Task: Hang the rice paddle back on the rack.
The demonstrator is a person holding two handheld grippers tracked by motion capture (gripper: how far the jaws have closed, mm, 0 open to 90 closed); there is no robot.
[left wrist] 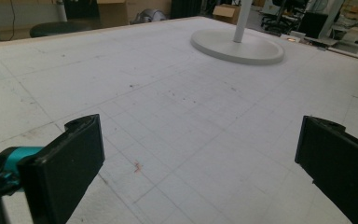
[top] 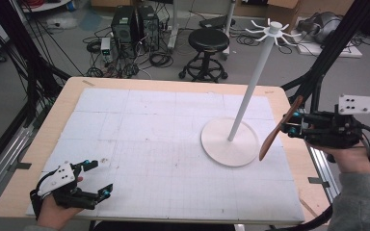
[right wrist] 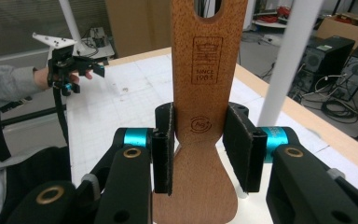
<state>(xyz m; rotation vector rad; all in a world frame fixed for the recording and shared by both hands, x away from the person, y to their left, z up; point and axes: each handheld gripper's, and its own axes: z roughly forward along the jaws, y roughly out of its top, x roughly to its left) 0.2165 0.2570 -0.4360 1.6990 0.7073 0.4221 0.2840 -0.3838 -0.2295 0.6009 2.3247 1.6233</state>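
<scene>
Your right gripper [right wrist: 199, 154] clamps the wooden spatula [right wrist: 197, 93] at its neck, just right of the white stand [top: 241, 101], long axis tilted, hanging hole uppermost and nearest the pole. Its burned stamp reads "SINCE 1903". Your left gripper [top: 95, 179], jaws apart and empty, sits well left of the stand.

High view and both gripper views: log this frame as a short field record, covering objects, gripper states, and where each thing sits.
surface: white gridded mat on a wooden table
stand: white pole stand with hooked arms on top, round base on the mat's right part
held item: wooden spatula, hanging hole in its handle
right gripper: shut on the spatula's neck, held above the table's right edge
left gripper: open, empty, at the mat's near-left corner
</scene>
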